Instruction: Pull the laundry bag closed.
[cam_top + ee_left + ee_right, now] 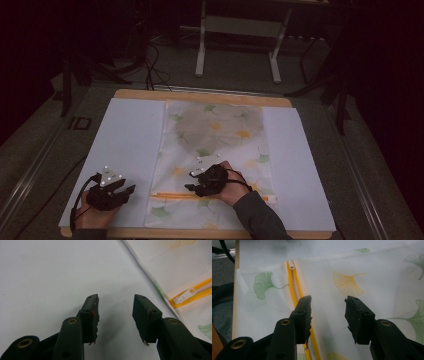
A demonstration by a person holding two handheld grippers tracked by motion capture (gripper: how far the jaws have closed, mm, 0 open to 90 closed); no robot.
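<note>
Dim light swallows the room beyond the table (200,95), and the person is cut off at the bottom edge of the high view, with just forearms and hands in frame. The right hand and a grey sleeve cover part of the yellow zipper (172,194) that runs across the near end of a white mesh bag (220,130) printed with green and yellow ginkgo leaves; what lies inside the bag is a grey shadow too faint to identify. The bag rests flat on white paper (125,145) in the middle of the table. The right gripper (192,181) hovers low over the bag's near end, pointing toward the left gripper, its jaws spread wide with nothing between them; in the right gripper view the zipper passes under one jaw toward the white zipper pull (291,265). The left gripper (131,189) rests on the paper just beside the bag's edge, jaws likewise apart and empty, the pull lying near in the left gripper view.
</note>
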